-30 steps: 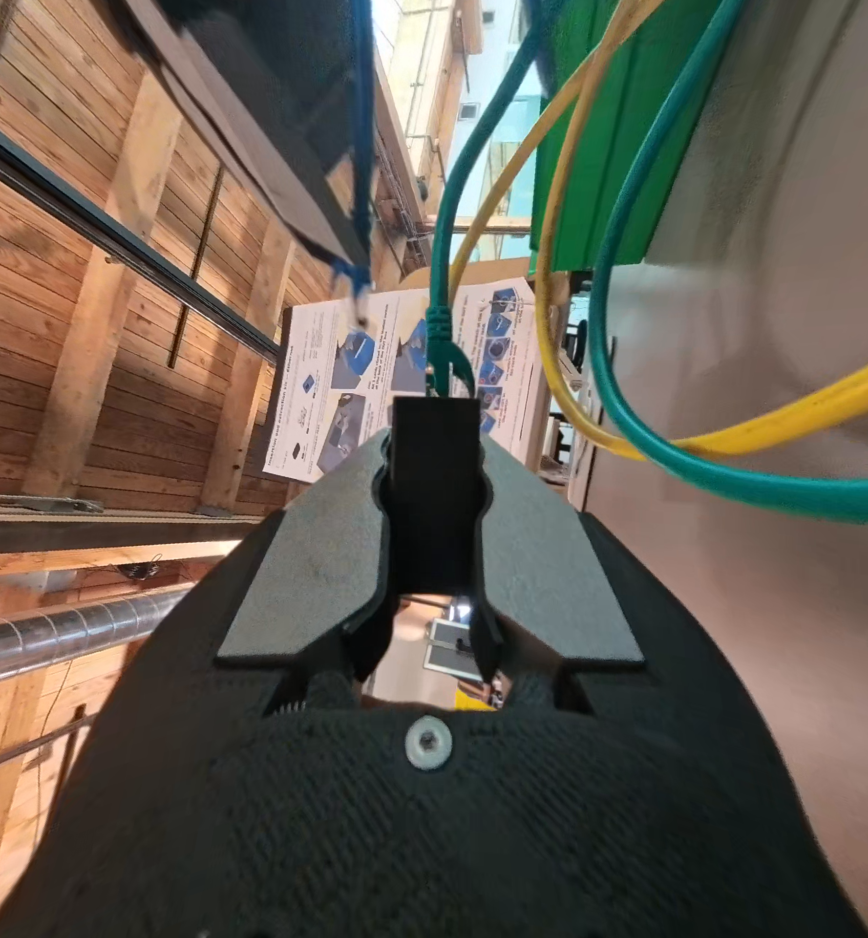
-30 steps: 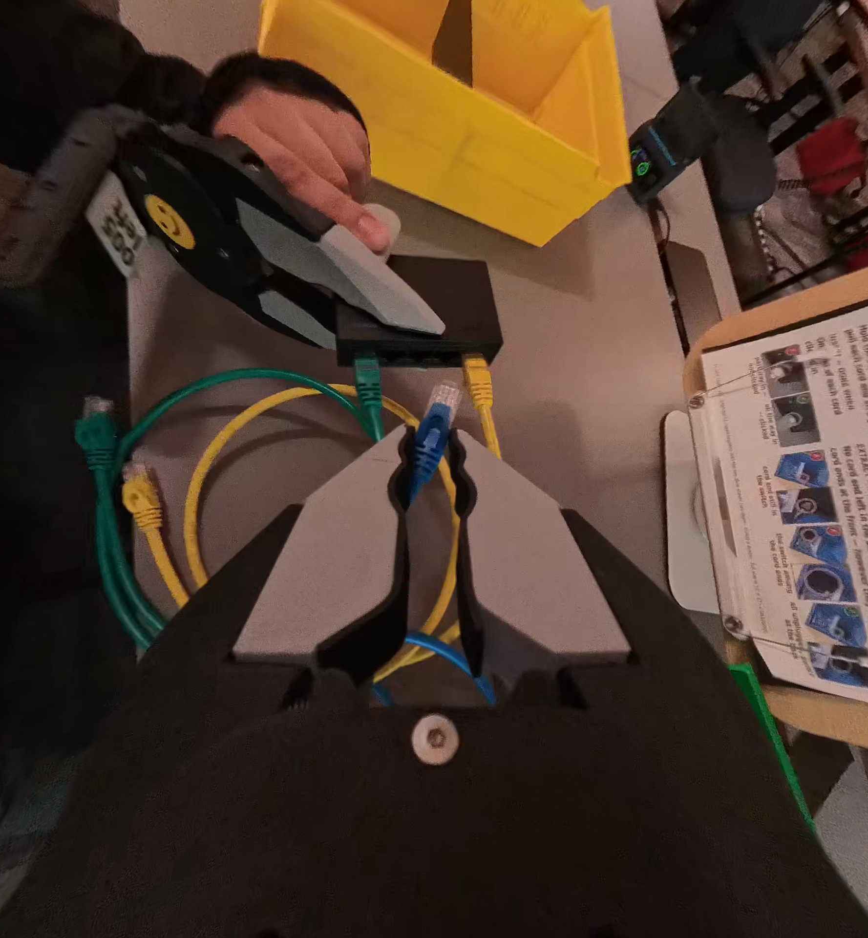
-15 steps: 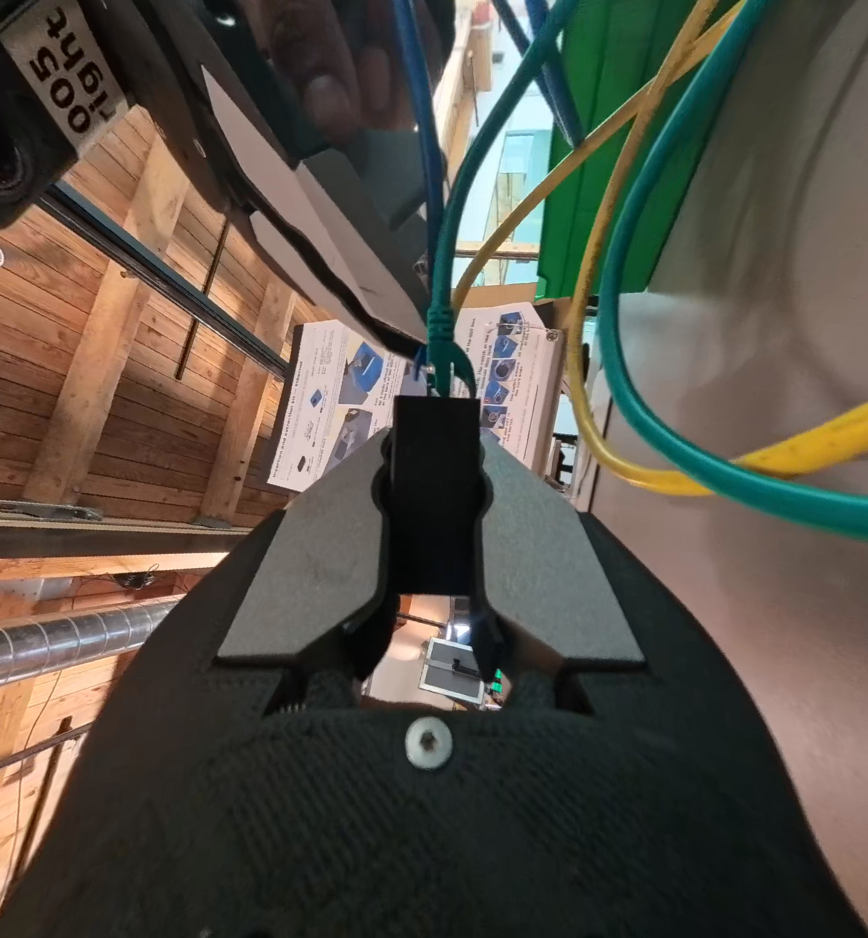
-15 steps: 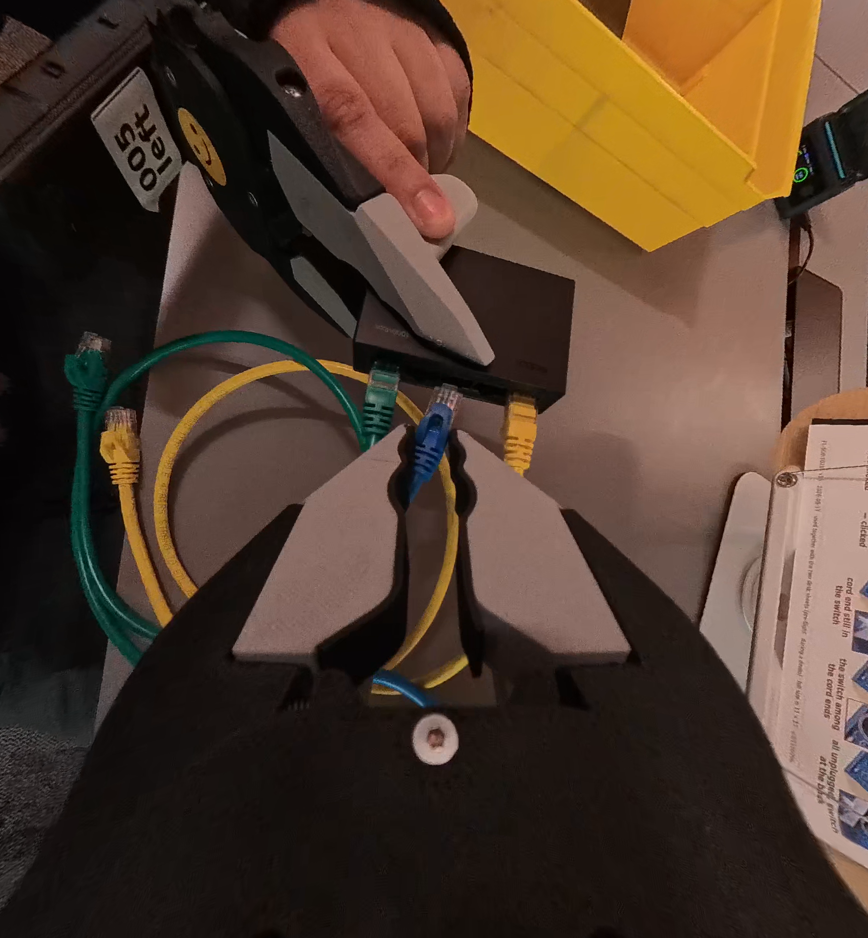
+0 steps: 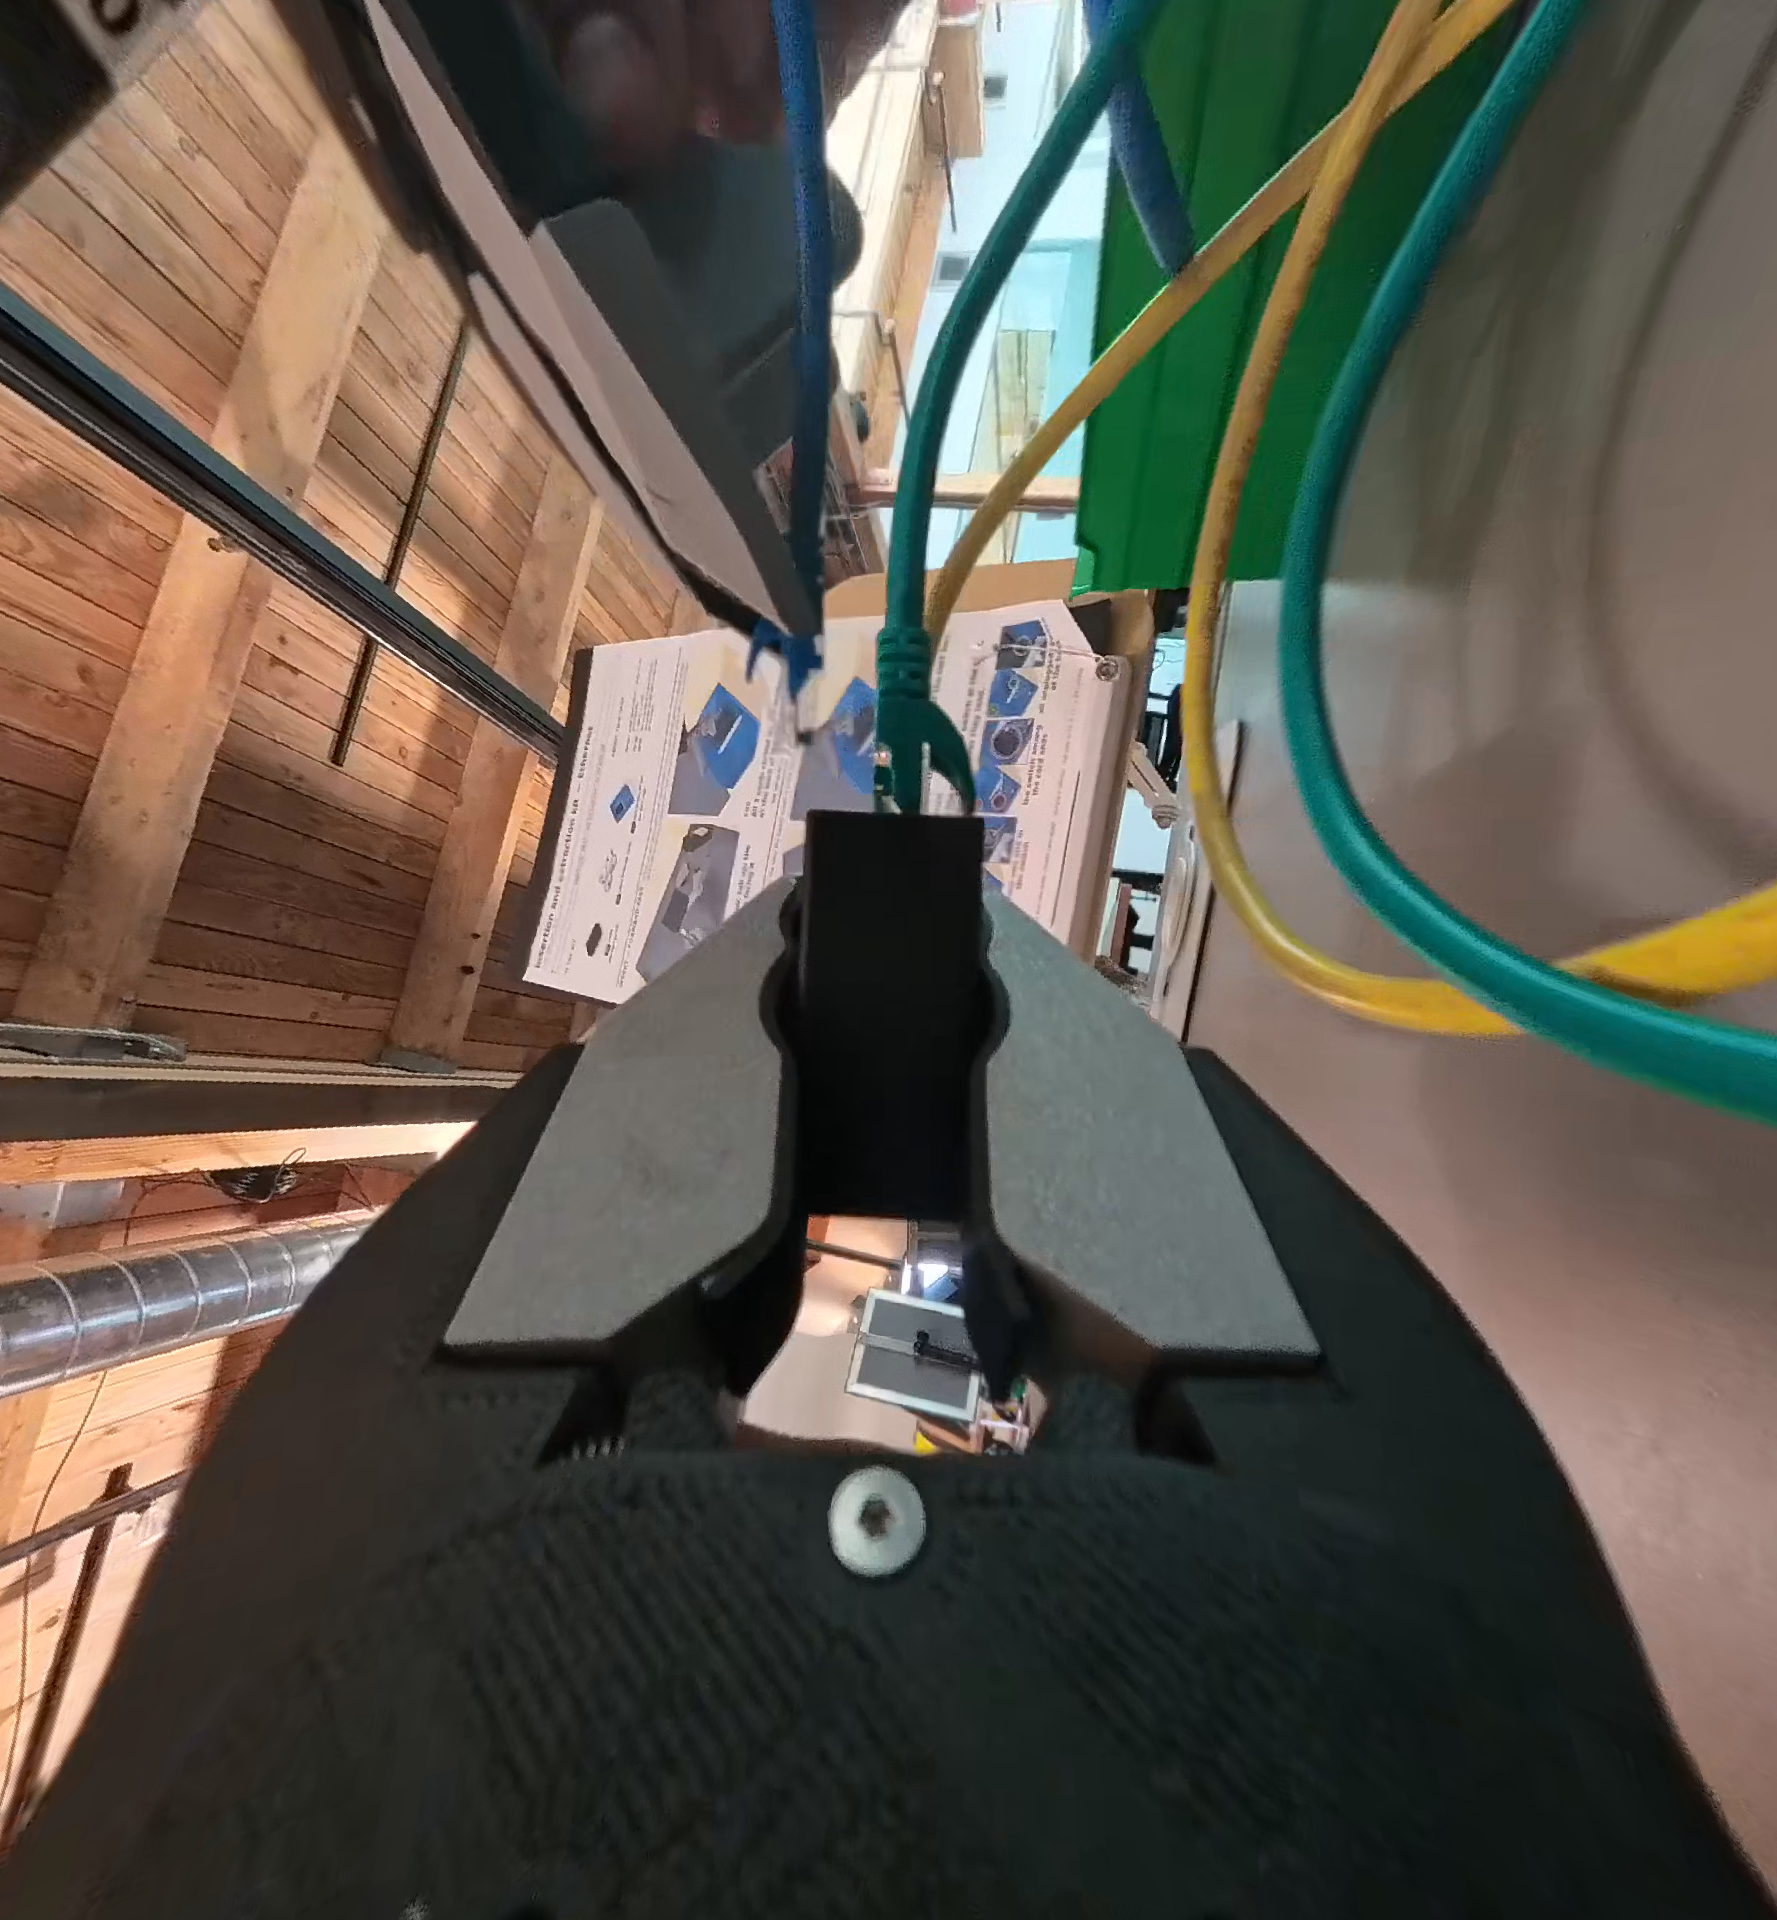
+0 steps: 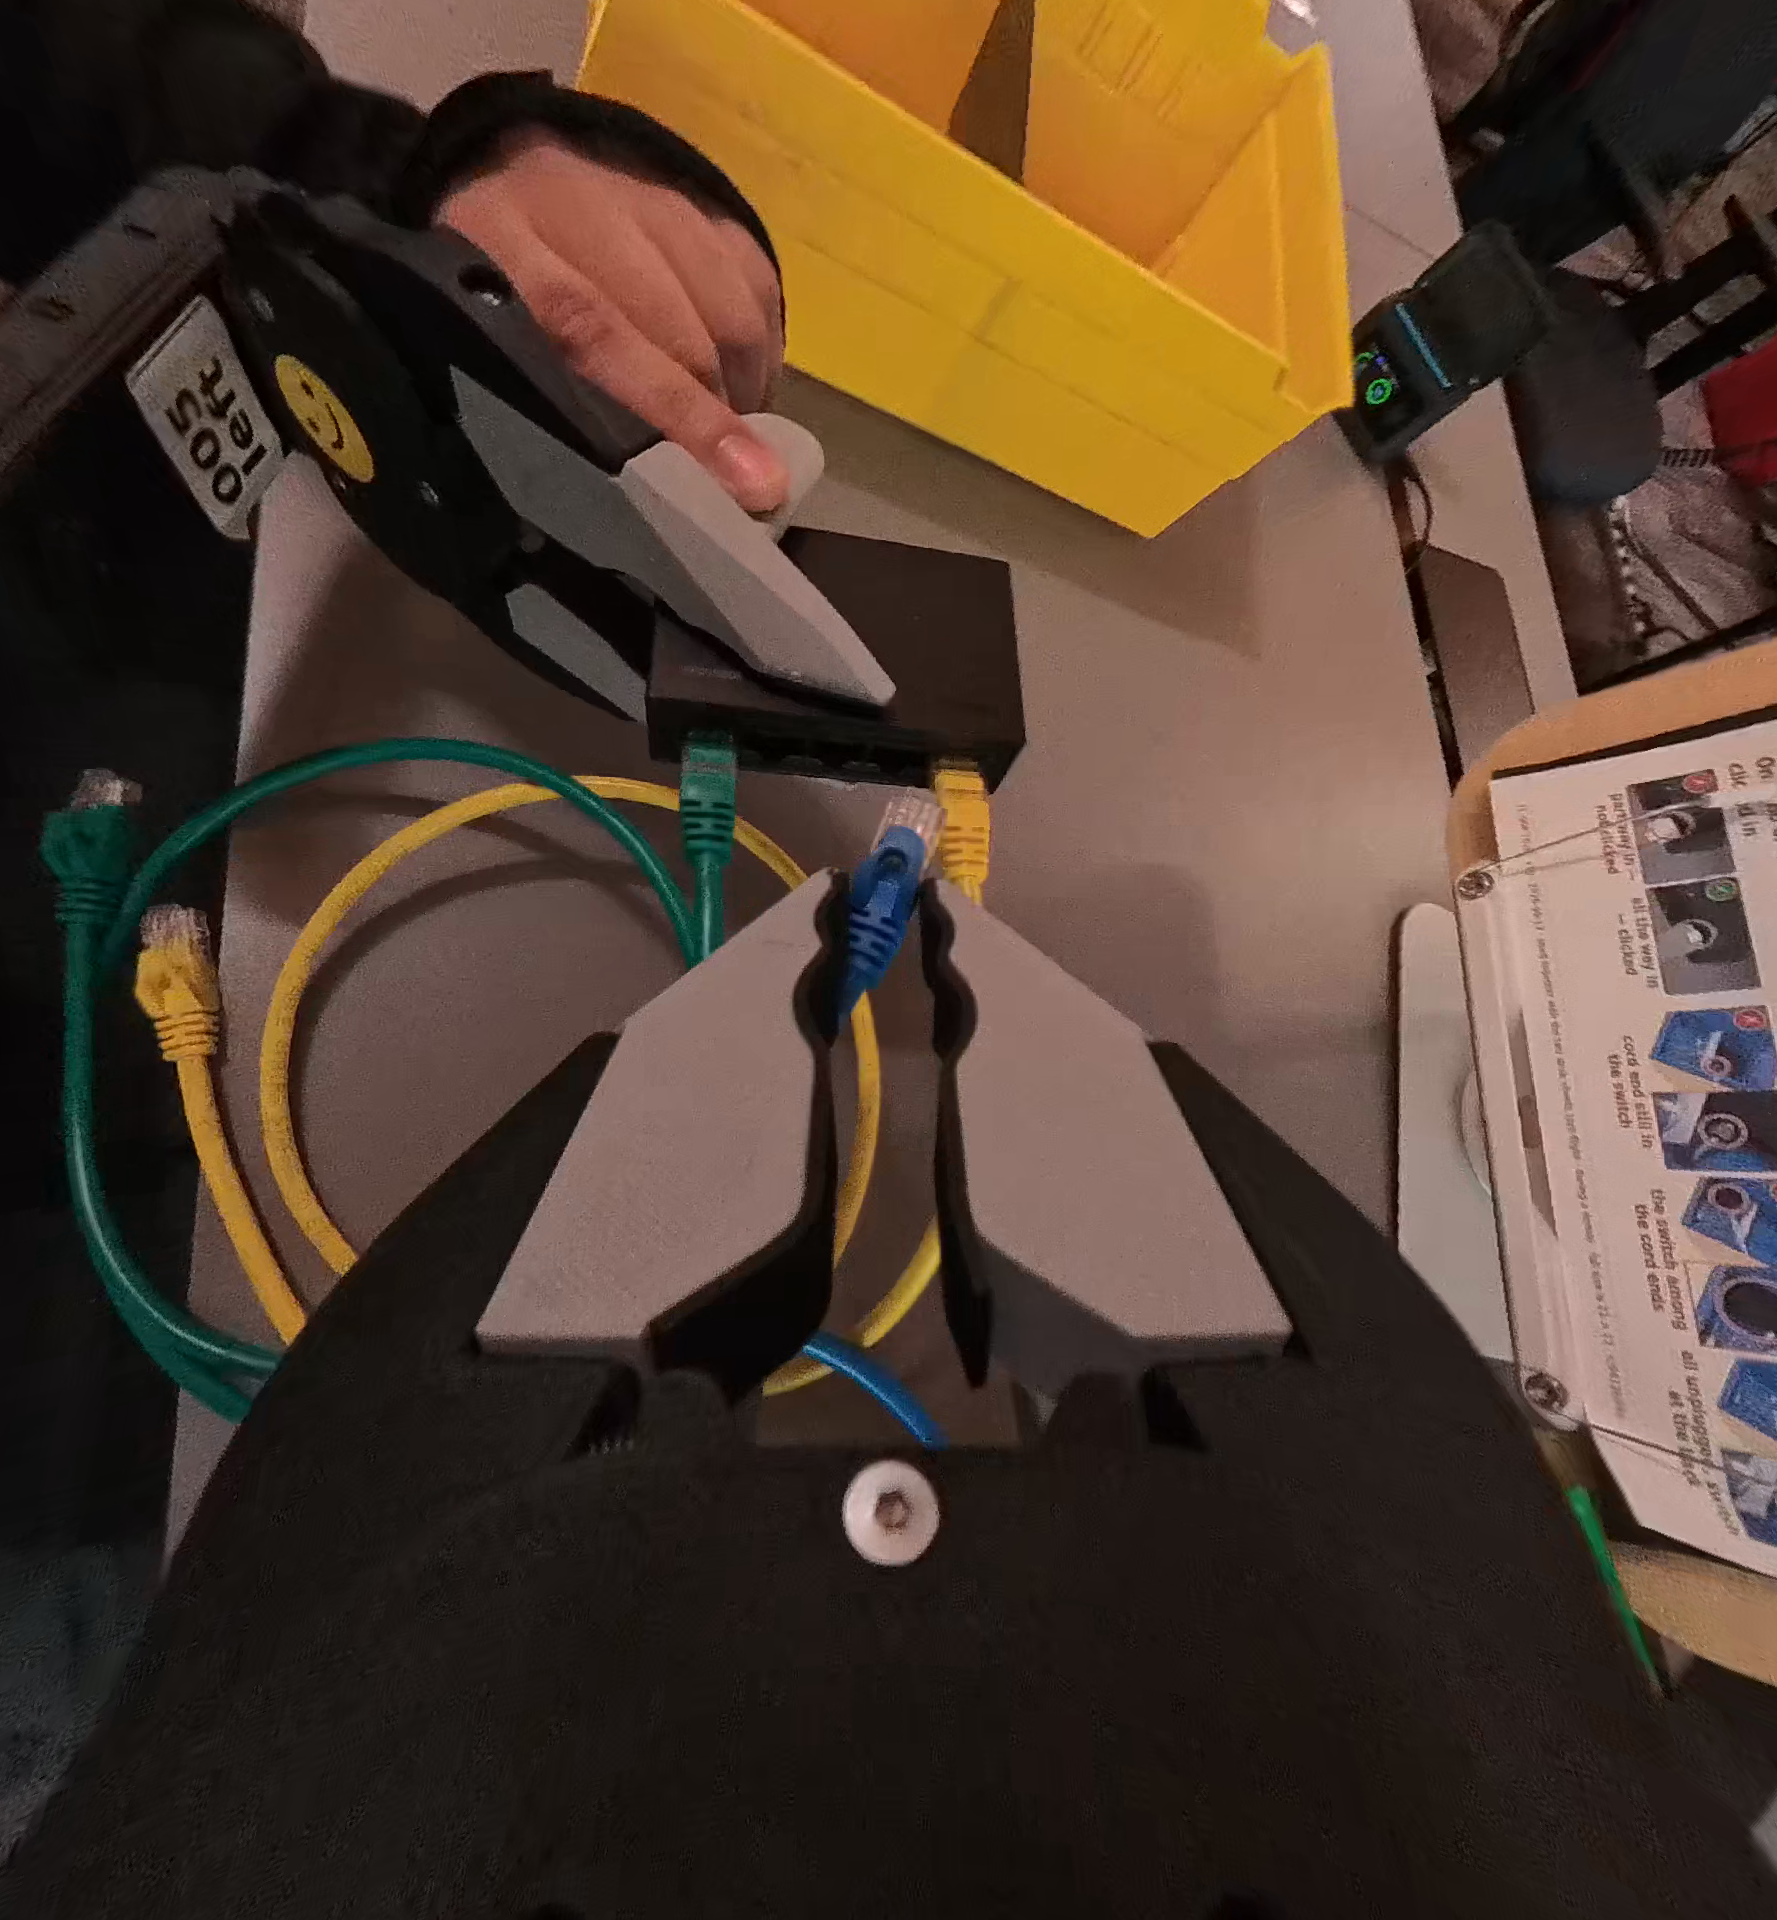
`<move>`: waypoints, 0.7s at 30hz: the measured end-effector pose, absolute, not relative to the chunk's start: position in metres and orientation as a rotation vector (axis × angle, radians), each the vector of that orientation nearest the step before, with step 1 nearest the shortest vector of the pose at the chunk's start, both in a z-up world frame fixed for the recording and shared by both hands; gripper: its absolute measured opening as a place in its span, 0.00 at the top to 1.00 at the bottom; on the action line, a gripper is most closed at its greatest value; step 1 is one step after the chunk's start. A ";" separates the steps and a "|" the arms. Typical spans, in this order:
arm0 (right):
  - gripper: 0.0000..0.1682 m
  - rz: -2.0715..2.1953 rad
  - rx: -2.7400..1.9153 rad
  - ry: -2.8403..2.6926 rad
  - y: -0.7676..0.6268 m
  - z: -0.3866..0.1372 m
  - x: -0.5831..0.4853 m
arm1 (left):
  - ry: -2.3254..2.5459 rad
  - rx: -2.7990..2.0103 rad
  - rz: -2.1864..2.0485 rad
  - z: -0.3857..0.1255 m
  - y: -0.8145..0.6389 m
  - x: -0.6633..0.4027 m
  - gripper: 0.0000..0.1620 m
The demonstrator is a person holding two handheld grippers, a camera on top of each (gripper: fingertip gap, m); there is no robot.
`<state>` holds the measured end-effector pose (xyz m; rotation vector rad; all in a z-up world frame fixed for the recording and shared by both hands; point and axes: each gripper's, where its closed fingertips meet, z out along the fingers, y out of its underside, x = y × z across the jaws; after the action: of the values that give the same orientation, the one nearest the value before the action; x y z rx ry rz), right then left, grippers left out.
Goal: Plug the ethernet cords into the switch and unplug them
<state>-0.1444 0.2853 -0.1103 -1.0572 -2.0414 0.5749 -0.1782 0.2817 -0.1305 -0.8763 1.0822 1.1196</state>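
The left gripper (image 6: 759, 665) clamps the black switch (image 6: 925, 634) on the counter (image 6: 1175, 810), steadying it; the right gripper (image 6: 879, 914) pinches the blue cord's plug (image 6: 889, 894) just before the switch's ports, beside the yellow plug (image 6: 962, 821)
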 end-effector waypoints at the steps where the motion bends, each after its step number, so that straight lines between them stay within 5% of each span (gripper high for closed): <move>1: 0.94 0.605 -1.065 -2.007 0.286 -0.105 -0.142 | 1.078 -0.879 1.116 -0.130 0.282 -0.179 0.84; 11: 0.94 0.795 -1.141 -1.742 0.297 -0.100 -0.139 | 1.149 -1.036 1.076 -0.157 0.298 -0.187 0.84; 21: 0.95 1.018 -1.094 -1.485 0.314 -0.095 -0.147 | 0.907 -1.122 0.857 -0.130 0.293 -0.214 0.83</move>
<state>-0.1472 0.3137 -0.0948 -1.0939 -1.4854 1.0184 -0.2138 0.2928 -0.1298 -1.1220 0.9070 0.8573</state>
